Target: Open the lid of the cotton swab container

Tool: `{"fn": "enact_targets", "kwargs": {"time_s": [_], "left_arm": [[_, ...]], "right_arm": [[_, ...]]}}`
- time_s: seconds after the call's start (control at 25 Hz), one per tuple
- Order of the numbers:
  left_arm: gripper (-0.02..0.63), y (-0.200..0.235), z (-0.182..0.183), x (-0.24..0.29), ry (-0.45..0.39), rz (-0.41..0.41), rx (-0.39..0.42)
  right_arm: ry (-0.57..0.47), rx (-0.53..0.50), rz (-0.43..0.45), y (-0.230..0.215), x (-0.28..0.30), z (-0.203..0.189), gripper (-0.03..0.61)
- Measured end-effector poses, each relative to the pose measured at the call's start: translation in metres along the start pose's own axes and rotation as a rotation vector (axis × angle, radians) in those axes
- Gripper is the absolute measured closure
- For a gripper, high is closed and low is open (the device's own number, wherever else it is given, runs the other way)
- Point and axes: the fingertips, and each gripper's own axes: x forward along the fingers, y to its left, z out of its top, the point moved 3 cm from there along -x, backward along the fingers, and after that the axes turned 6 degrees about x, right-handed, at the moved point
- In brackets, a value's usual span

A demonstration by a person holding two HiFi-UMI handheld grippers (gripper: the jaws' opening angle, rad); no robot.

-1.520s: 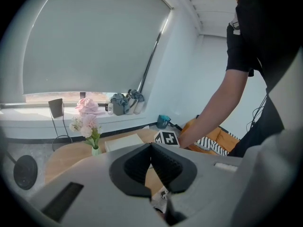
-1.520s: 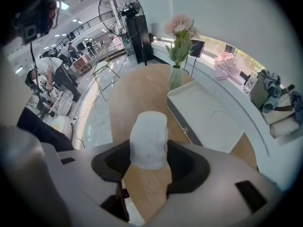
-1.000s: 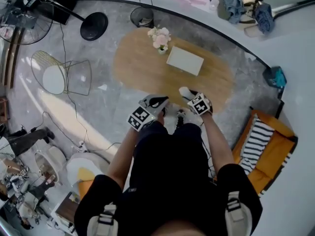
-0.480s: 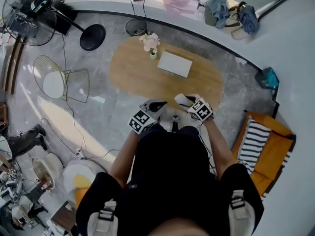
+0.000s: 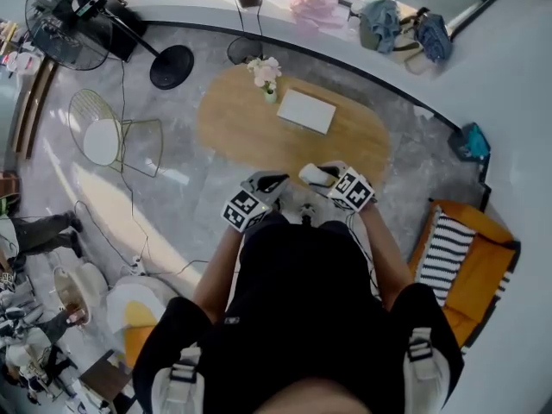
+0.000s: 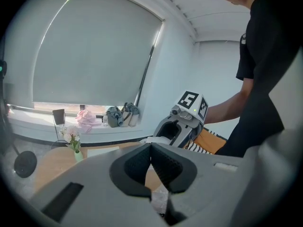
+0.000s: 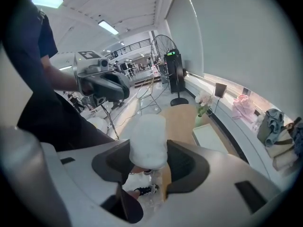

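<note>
A white cylindrical cotton swab container [image 7: 148, 141] sits between the jaws of my right gripper [image 7: 149, 163], which is shut on it; the container's far end sticks out past the fingertips. In the head view the right gripper [image 5: 314, 177] holds the container [image 5: 310, 174] over the near edge of the oval wooden table [image 5: 250, 132]. My left gripper [image 5: 266, 182] hovers just to its left, shut with nothing in it. In the left gripper view the ribbed pads [image 6: 163, 164] of the left gripper [image 6: 151, 151] touch each other, and the right gripper [image 6: 179, 127] shows beyond them.
On the table lie a flat white tray [image 5: 305, 110] and a small vase of pink flowers [image 5: 266, 74]. A wire chair [image 5: 112, 136] and a standing fan [image 5: 73, 7] are at the left. An orange seat with a striped cushion [image 5: 448, 253] is at the right.
The head view has swung a little, so the table sits slightly left and higher. Both grippers stay close together at the table's near edge, the right one still holding the container.
</note>
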Motion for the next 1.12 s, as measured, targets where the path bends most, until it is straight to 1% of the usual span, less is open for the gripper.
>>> {"fn": "enact_targets", "kwargs": {"time_s": [0.2, 0.36, 0.44, 0.64, 0.88, 0.96, 1.04, 1.12], "left_arm": [[0.614, -0.013, -0.008, -0.011, -0.002, 0.014, -0.007], [0.612, -0.022, -0.010, -0.016, -0.016, -0.009, -0.007], [0.607, -0.026, -0.009, -0.018, -0.026, -0.017, 0.002], [0.526, -0.041, -0.002, -0.018, -0.047, -0.046, 0.026], [0.441, -0.061, -0.003, -0.010, -0.015, -0.090, 0.078], [0.424, -0.067, -0.005, -0.009, -0.004, -0.099, 0.086], [0.412, -0.072, 0.000, -0.008, -0.017, -0.108, 0.095], [0.406, -0.074, 0.005, -0.007, -0.035, -0.110, 0.103]], "right_arm": [[0.027, -0.065, 0.042, 0.022, -0.018, 0.008, 0.367], [0.065, -0.111, 0.069, 0.036, -0.034, 0.015, 0.367], [0.065, -0.138, 0.083, 0.042, -0.041, 0.019, 0.367], [0.049, -0.188, 0.114, 0.054, -0.055, 0.028, 0.367], [0.049, -0.257, 0.154, 0.071, -0.072, 0.040, 0.367], [0.038, -0.274, 0.189, 0.080, -0.077, 0.045, 0.367], [0.028, -0.297, 0.216, 0.089, -0.083, 0.053, 0.367], [0.010, -0.333, 0.225, 0.094, -0.085, 0.062, 0.368]]}}
